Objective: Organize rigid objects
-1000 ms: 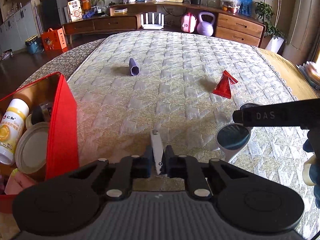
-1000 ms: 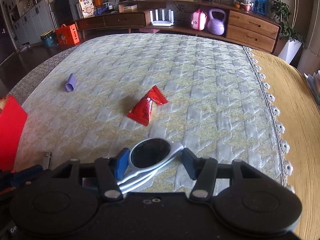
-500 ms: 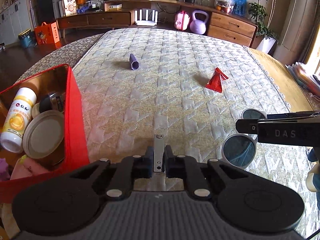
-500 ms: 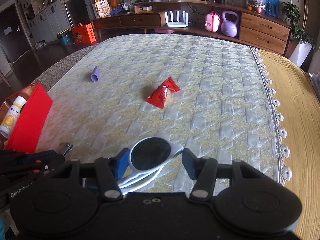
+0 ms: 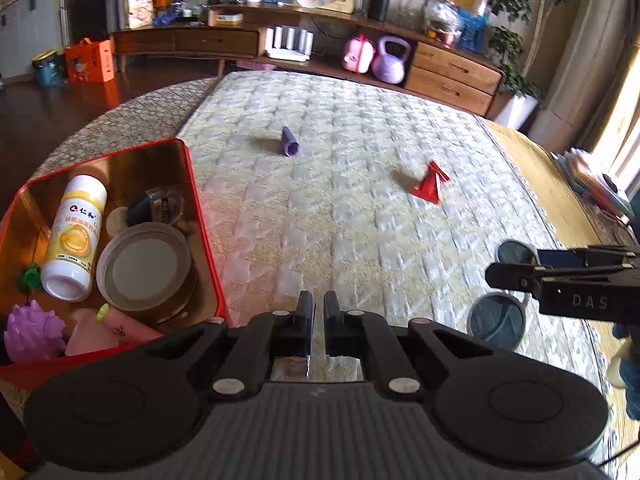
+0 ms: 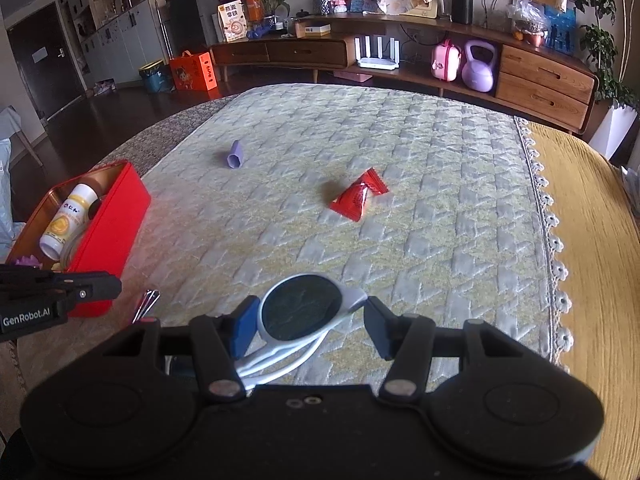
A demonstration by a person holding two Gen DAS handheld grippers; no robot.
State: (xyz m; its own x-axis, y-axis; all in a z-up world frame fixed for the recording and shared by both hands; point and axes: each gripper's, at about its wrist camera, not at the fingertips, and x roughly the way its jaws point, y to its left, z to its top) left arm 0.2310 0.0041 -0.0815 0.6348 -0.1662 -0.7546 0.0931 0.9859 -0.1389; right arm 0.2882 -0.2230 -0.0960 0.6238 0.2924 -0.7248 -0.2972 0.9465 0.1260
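My left gripper (image 5: pixel 316 309) is shut on a thin metal clipper (image 5: pixel 308 360), seen edge-on low between the pads; the right wrist view shows the clipper (image 6: pixel 146 304) sticking out below the left gripper (image 6: pixel 114 286). My right gripper (image 6: pixel 312 314) is shut on white-framed sunglasses (image 6: pixel 300 312) with dark lenses, held above the quilt. From the left wrist the right gripper (image 5: pixel 496 274) and the sunglasses (image 5: pixel 496 320) show at the right. A red tin box (image 5: pixel 192 200) stands at the left with a white bottle (image 5: pixel 74 236), a round can (image 5: pixel 146 268) and a purple toy (image 5: pixel 32 332) inside.
On the quilted bedcover (image 6: pixel 400 160) lie a purple hexagonal tube (image 5: pixel 289 142) and a red triangular packet (image 5: pixel 430 184), also the tube (image 6: pixel 236 154) and packet (image 6: pixel 358 196) from the right. The red box (image 6: pixel 112 232) sits at the quilt's left edge. A wooden sideboard (image 6: pixel 544 80) stands beyond.
Both grippers have risen and drawn back toward the left with their loads. The red box has come further into both views. The clipper now shows edge-on, lower between the left pads.
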